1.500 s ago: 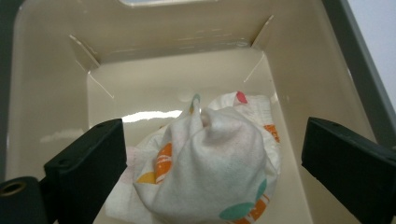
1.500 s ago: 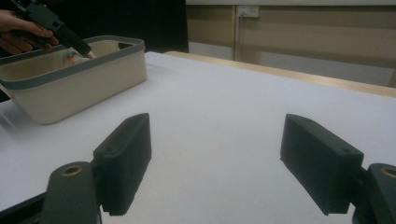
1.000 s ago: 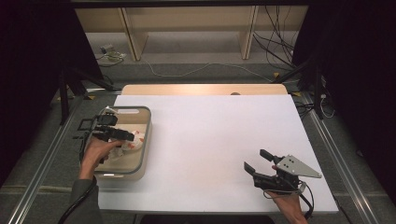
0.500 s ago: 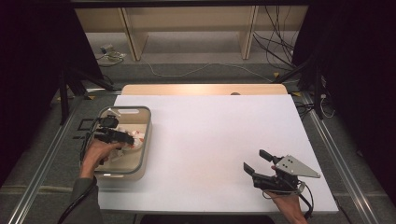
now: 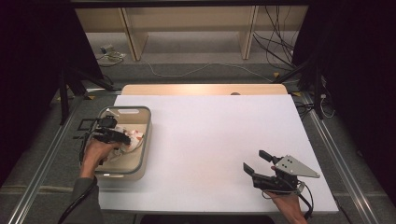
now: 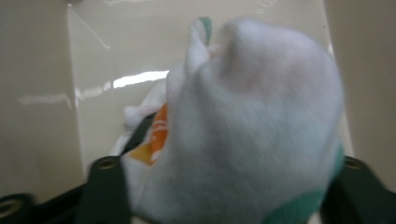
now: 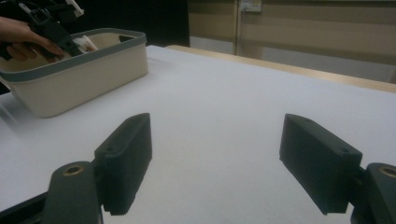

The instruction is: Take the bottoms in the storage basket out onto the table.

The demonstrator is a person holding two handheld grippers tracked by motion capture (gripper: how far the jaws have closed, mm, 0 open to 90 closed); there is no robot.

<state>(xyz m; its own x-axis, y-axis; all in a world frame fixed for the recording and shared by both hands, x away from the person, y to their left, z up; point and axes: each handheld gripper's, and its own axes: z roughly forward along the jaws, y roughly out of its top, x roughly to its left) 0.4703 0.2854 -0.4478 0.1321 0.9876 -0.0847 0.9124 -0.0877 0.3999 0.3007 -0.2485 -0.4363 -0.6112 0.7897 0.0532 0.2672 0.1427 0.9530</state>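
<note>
A cream bin with a grey rim [image 5: 145, 140] stands at the table's left side and holds crumpled white cloth pieces. My left gripper [image 5: 122, 138] reaches into it from the left. Its jaws have just been closing, and a white sock [image 6: 252, 130] with a green toe and an orange patch bulges between them, pressed from both sides. My right gripper [image 5: 254, 160] rests low over the table's front right, open, with nothing between its jaws [image 7: 219, 154]. It points toward the bin [image 7: 84, 79].
The white table top [image 5: 210, 135] stretches between the bin and the right gripper. A wooden strip [image 5: 201, 89] borders its far edge. Beyond it are shelf legs and cables on the floor.
The left gripper has dipped slightly inside the bin. The right gripper has stayed where it was.
</note>
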